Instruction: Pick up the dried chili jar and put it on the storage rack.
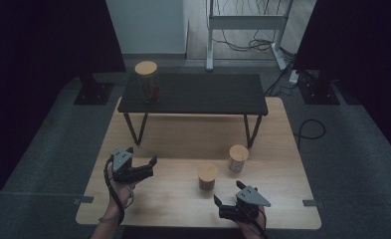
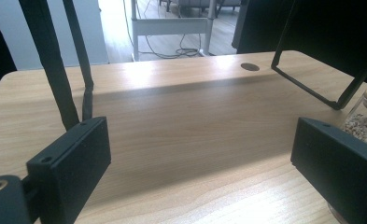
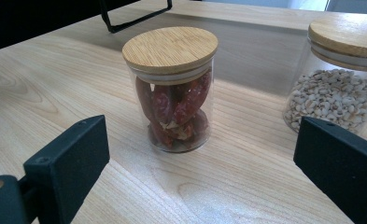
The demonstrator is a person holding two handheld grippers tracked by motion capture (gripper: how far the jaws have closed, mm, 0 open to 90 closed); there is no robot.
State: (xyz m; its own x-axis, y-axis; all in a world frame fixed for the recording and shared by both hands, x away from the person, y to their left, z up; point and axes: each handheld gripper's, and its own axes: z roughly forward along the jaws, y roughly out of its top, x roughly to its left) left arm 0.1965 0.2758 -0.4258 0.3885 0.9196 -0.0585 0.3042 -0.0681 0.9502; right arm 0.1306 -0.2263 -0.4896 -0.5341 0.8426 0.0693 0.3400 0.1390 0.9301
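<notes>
On the light wooden table (image 1: 173, 199) stand two glass jars with wooden lids. The one with red dried pods (image 1: 207, 177) (image 3: 174, 93) is nearer me. The one with pale grains (image 1: 238, 158) (image 3: 335, 91) (image 2: 364, 122) is just behind it to the right. A third jar (image 1: 148, 82) with dark reddish contents sits on the left end of a low dark shelf (image 1: 208, 94). My right gripper (image 1: 228, 192) (image 3: 200, 144) is open and empty, facing the red-pod jar from a short way off. At the table's left, my left gripper (image 1: 142, 155) (image 2: 202, 151) is open and empty above the wood.
The shelf's black metal legs (image 1: 136, 128) (image 2: 55, 60) stand on the table behind the jars. A cable hole (image 2: 250, 66) sits near the table's far edge. Beyond it are a white frame (image 1: 245, 22) and floor cables (image 1: 310, 130).
</notes>
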